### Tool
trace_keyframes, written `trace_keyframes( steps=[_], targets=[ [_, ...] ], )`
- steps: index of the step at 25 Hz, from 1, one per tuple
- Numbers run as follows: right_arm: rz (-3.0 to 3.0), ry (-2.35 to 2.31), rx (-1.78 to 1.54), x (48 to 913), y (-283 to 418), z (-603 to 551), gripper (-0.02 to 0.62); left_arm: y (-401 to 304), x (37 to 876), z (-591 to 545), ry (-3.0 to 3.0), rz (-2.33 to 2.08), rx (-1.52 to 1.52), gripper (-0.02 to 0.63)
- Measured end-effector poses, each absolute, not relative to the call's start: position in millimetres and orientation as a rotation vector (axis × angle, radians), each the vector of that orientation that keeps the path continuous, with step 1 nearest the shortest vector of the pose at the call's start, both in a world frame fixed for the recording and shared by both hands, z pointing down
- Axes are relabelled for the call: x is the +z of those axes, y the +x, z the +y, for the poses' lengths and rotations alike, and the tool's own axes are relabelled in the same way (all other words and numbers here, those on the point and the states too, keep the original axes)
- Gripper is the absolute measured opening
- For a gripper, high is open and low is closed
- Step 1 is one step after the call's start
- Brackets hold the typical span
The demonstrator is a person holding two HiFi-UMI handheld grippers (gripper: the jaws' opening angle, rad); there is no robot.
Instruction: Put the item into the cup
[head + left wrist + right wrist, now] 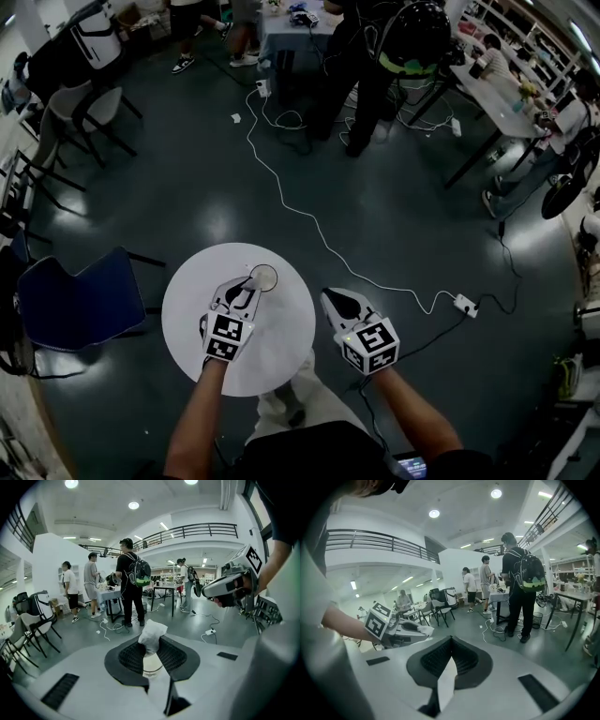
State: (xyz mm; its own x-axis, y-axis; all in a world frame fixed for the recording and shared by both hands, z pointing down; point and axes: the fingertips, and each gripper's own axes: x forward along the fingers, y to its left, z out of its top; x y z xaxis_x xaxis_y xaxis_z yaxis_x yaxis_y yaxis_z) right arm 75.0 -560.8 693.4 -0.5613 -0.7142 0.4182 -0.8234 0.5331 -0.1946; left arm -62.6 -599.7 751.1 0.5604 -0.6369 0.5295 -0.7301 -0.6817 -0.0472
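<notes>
The round white table carries a small pale round cup. The left gripper hangs over the table with its jaws partly closed, clamping a crumpled white paper wad. The wad protrudes past the tips, and the cup stands just beyond them. The right gripper, beside the table edge, has its jaws together and holds nothing. In the head view the left gripper hides the wad. The cup's inside cannot be made out.

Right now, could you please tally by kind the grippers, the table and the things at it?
Grippers: 2 (left gripper, right gripper)
Cup: 1
Crumpled white wad, pinched in the left gripper: 1
Round white table: 1
Total: 5
</notes>
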Motion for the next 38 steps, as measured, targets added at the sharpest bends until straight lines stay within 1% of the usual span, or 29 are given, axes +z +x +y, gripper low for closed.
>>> trace_keyframes(
  steps=[16, 19, 26, 38],
  targets=[
    [-2.409, 1.284, 0.645, 745, 98, -588, 0.017, -47, 824, -647, 2.506, -1.125, 0.820, 0.084],
    [-2.402, 1.264, 0.656, 750, 98, -587, 0.017, -47, 831, -648, 2.485, -1.128, 0.826, 0.120],
    [-2.396, 1.245, 0.674, 763, 95, -589, 0.017, -49, 843, -652, 2.463, -1.141, 0.815, 0.164],
    [-2.389, 1.250, 0.671, 765, 87, -585, 0.017, -56, 838, -644, 2.477, -1.128, 0.790, 0.165]
  ],
)
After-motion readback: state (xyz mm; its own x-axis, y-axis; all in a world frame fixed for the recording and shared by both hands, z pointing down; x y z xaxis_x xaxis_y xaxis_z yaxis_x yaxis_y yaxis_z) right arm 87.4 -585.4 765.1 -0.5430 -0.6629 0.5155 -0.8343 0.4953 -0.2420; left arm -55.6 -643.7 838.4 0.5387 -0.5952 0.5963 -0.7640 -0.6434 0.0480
